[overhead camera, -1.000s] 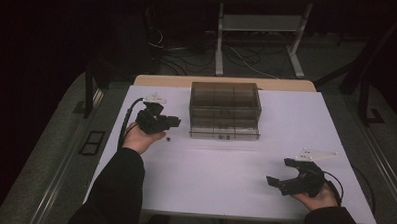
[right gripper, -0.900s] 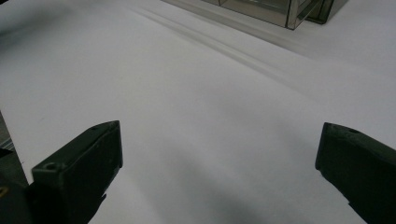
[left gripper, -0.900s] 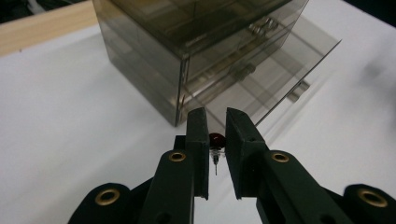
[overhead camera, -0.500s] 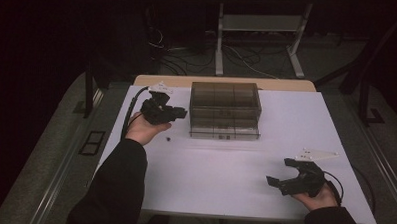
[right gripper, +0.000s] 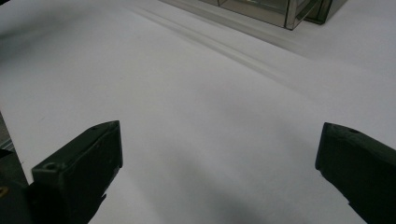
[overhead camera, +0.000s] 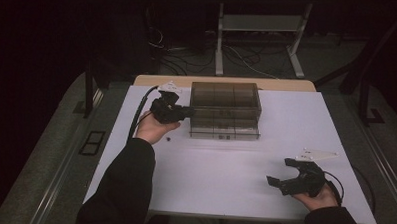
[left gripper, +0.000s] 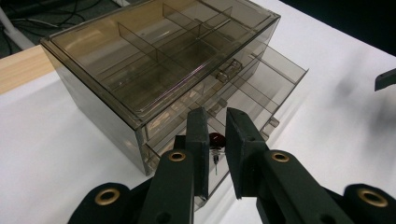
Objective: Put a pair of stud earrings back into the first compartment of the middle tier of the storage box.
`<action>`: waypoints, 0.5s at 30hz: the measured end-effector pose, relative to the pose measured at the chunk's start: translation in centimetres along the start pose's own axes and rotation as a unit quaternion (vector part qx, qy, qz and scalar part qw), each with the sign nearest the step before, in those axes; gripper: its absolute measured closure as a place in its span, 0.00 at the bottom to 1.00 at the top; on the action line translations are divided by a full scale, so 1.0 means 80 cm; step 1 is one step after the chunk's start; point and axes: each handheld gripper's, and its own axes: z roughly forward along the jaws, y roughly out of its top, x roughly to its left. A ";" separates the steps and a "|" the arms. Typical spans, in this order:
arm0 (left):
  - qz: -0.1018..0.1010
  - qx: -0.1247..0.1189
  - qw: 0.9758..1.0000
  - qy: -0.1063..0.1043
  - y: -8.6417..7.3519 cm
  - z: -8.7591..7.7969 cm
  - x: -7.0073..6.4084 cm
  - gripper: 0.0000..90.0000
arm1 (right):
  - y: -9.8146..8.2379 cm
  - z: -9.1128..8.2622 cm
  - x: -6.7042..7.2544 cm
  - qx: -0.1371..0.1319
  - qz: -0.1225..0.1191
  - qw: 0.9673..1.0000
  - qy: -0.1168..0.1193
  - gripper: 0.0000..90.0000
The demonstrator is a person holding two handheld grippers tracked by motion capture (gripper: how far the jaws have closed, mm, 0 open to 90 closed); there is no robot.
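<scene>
Two claws are showing over the white desk. The left claw is hovering at the left end of the smoky transparent drawer organiser, which is standing at the far middle of the desk with its lower drawers partly pulled out. In the left gripper view, the left claw is gripping a small dark red pin-like item, its thin metal stem hanging down between the nearly closed jaws; the item is sitting in front of the organiser's near corner, above the open drawer level. A tiny dark speck is lying on the desk just below the left hand. The right claw is resting near the desk's front right, well apart from the organiser, its jaws standing wide apart and gripping nothing, with bare desk between them.
</scene>
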 end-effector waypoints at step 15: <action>-0.017 0.013 1.000 -0.003 -0.009 0.036 0.007 0.87 | -0.001 -0.002 -0.001 0.000 -0.001 1.000 -0.002 0.00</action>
